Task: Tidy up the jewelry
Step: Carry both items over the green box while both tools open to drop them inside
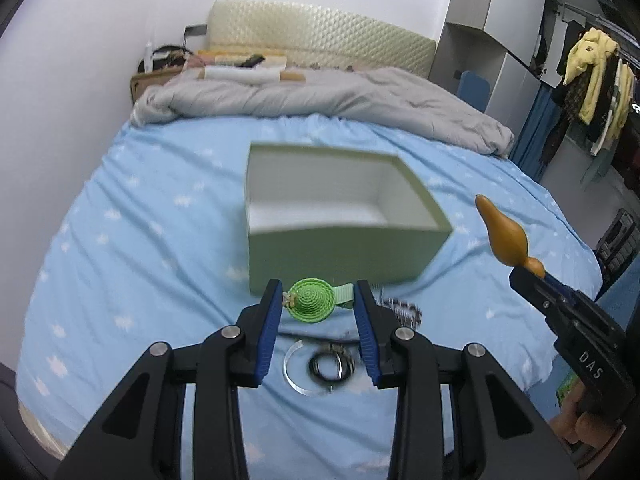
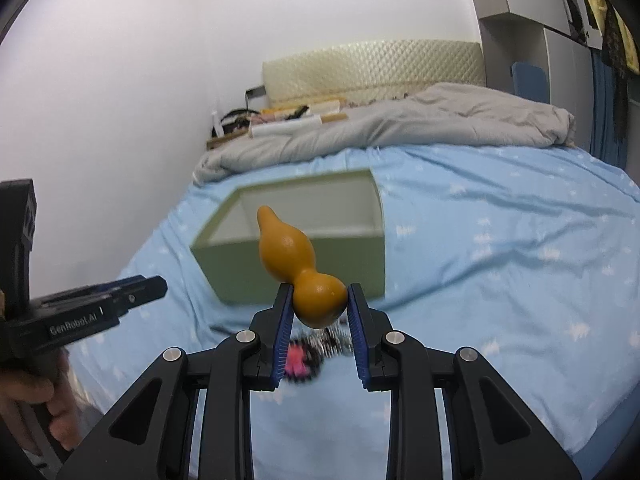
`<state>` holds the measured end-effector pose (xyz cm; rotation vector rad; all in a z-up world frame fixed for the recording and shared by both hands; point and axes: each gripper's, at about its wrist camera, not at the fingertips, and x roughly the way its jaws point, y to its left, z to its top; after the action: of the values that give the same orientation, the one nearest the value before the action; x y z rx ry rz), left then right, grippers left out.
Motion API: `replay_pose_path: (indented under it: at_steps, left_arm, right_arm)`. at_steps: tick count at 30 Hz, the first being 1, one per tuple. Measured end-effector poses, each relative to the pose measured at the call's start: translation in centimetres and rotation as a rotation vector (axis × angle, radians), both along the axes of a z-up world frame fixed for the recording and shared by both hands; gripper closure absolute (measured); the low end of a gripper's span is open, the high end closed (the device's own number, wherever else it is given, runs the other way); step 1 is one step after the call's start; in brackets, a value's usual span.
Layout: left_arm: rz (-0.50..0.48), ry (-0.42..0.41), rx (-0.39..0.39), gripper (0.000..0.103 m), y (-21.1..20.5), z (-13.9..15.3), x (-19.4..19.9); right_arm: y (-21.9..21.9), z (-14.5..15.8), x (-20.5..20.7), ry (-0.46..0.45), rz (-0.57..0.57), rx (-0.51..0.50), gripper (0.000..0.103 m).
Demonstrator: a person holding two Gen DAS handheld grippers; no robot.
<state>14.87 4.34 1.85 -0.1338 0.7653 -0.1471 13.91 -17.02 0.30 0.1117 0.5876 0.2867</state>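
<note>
My left gripper [image 1: 318, 300] is shut on a green woven hat-shaped hair clip [image 1: 312, 300] and holds it above the bed, just in front of the open pale-green box [image 1: 340, 252]. My right gripper [image 2: 318, 300] is shut on the small bulb of an orange gourd-shaped ornament [image 2: 298, 264], which points up toward the box [image 2: 304, 268]. The gourd [image 1: 505, 232] and right gripper [image 1: 524, 270] show at the right of the left wrist view. The box looks empty inside.
On the blue sheet below the left gripper lie a clear bangle [image 1: 296, 372], dark rings [image 1: 330, 366] and a dark comb-like clip [image 1: 404, 310]. A blurred pink and black item [image 2: 310, 354] lies under the right gripper. A grey duvet [image 1: 320, 96] lies behind the box.
</note>
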Motion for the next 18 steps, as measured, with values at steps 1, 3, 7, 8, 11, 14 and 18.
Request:
replay_pose_path:
  at_steps: [1,3,7,8,11,14,18]
  left_arm:
    - [0.000,-0.006,0.002,0.066,0.0,0.6,0.4]
    - [0.002,-0.011,0.007,0.066,0.1,1.3,1.4]
    - [0.000,-0.007,0.024,0.066,0.2,2.3,4.0]
    - [-0.001,-0.006,0.027,0.066,0.1,2.4,4.4]
    - [-0.003,0.007,0.034,0.066,0.1,2.5,6.7]
    - [-0.006,0.028,0.042,0.066,0.2,2.1,8.7]
    - [-0.012,0.066,0.058,0.066,0.0,1.1,11.6]
  right_arm:
    - [0.2,0.7,0.6,-0.008,0.003,0.000,0.079]
    - [0.5,1.7,1.4,-0.017,0.010,-0.008,0.079]
    - [1.7,3.6,3.9,-0.026,0.027,-0.038,0.079]
    - [1.8,3.8,4.3,-0.028,0.029,-0.045,0.079]
    - [2.4,4.1,6.7,-0.009,0.031,-0.061,0.079]
    - [2.6,3.6,9.5,0.033,0.028,-0.068,0.079]
    - [3.4,2.2,12.8,0.090,0.029,-0.098,0.079]
